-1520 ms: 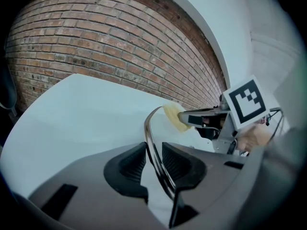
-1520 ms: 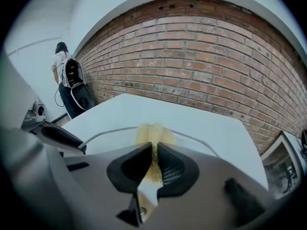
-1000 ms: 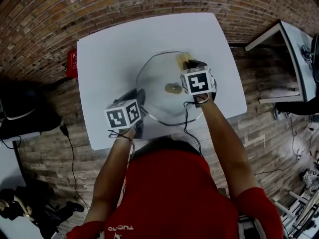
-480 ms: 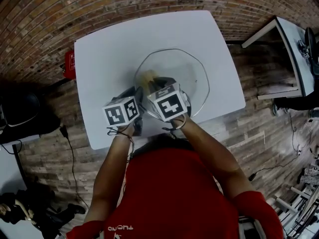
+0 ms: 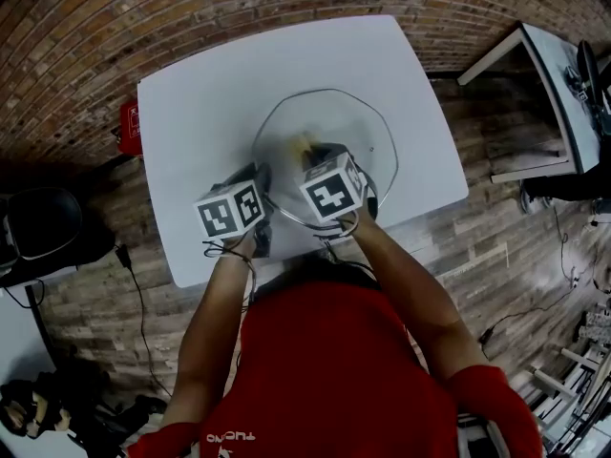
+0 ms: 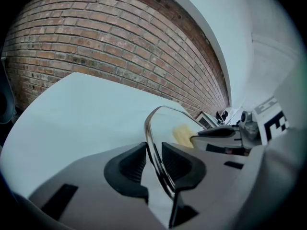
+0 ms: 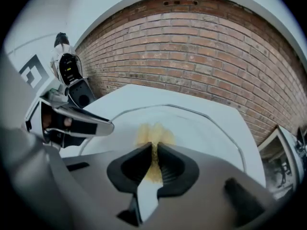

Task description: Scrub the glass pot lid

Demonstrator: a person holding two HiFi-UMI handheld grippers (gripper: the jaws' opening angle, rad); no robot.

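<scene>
1. Head view, starting at the left: our left hand-held gripper sits at the near-left edge of the glass pot lid. The lid lies flat on the white bench, toward its near side.
2. The left gripper view shows those jaws clamped on the lid's metal rim, so we reckon that hand is just the anchor.
3. Moving right, the right hand-held gripper has its jaws pinched tight on a yellow sponge. The sponge sits on the glass in the lid's left half, close beside the left hand-held gripper.
4. The bit that matters: most of the glass lies to the right of the sponge and beyond it. The lid's round, so there's no long axis to line up with.
5. Our guess is that the next stroke sweeps right and away across the glass. The right hand is already on the glass, so it would do all the travelling while the left keeps the rim pinned.
</scene>
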